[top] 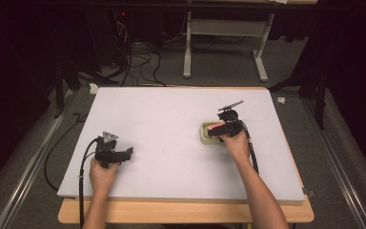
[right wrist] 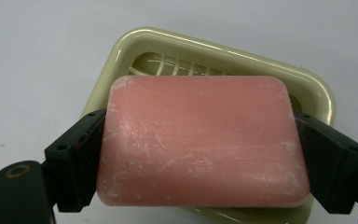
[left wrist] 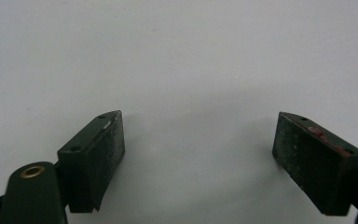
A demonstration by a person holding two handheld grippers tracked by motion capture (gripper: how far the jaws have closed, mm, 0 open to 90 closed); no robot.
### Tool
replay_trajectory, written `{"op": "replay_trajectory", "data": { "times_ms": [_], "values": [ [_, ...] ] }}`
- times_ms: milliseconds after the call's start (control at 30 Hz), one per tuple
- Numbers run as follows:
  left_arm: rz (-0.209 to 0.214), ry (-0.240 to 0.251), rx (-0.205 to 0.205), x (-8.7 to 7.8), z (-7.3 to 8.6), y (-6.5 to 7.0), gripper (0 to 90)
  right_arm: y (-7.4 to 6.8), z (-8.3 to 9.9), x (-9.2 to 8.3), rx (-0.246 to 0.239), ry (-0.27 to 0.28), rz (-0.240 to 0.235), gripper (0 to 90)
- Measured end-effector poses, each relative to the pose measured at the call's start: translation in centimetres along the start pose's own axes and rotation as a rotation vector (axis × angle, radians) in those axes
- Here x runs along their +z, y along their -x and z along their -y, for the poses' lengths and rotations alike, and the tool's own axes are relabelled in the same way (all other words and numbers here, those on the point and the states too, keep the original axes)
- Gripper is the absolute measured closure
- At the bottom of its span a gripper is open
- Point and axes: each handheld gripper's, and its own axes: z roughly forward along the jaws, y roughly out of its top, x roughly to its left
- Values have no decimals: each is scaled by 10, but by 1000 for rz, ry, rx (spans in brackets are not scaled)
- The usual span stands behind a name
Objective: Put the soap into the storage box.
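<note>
Right gripper view showed the right gripper (right wrist: 203,154) clenching soap (right wrist: 200,142) over its dish (right wrist: 307,86), presumably to seat or lift it; left gripper (left wrist: 198,154) idled, jaws released.

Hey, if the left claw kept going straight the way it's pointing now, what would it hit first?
Probably just the white table top. The left claw is open with nothing between its jaws, and bare surface lies ahead of it. How near the surface is remains unclear.
</note>
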Motion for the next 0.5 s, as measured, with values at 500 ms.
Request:
{"op": "replay_trajectory", "data": {
  "times_ms": [500],
  "values": [
    [0,0,0,0,0,0,173,-1,0,2,15,-2,14,132]
  ]
}}
